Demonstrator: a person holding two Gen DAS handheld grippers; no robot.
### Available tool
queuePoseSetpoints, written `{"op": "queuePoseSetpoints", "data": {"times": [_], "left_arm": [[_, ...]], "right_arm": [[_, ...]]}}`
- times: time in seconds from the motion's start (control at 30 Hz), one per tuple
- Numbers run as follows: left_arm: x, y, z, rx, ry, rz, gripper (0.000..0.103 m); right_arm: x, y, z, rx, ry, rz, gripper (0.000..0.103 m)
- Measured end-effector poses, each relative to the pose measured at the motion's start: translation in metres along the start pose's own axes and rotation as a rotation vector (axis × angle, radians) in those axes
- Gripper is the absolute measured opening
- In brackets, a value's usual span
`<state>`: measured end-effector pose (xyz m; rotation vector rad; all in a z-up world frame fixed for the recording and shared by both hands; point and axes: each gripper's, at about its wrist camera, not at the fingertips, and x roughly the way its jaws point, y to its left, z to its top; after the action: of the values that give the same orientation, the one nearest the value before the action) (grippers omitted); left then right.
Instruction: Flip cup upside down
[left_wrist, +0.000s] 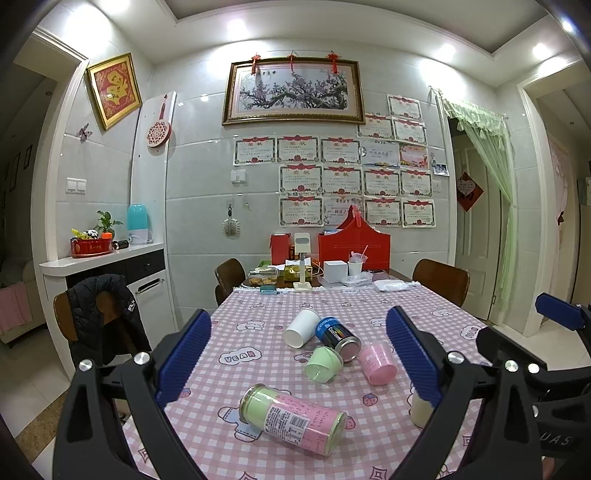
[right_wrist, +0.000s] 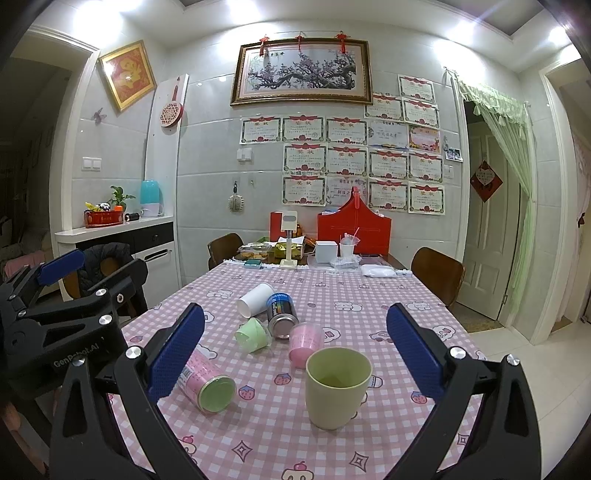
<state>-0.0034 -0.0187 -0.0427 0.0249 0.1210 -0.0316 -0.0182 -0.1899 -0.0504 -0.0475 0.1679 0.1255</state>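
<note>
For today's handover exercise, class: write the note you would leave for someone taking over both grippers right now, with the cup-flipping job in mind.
Left gripper: open, holding nothing, above the near end of the table.
Right gripper: open, holding nothing, lined up on the pale green cup.
That cup stands upright, mouth up, near the table's front edge. The tall pink and green canister, the small green cup, the pink cup, the can and the white paper cup all lie on their sides further in.
Done: nothing yet.
Left: grasp the upright cup, turn it over, set it down mouth down.

Wide-spread left tongs (left_wrist: 299, 358) above toppled jar (left_wrist: 293, 419), cups (left_wrist: 376, 362).
</note>
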Motion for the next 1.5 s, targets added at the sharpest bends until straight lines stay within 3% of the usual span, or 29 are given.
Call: {"op": "queuePoseSetpoints", "data": {"times": [1.5], "left_arm": [[0.020, -0.005, -0.010, 0.012, 0.032, -0.002, 0.094]], "right_arm": [[0.011, -0.009, -0.006, 0.022, 0.014, -0.007, 0.095]]}}
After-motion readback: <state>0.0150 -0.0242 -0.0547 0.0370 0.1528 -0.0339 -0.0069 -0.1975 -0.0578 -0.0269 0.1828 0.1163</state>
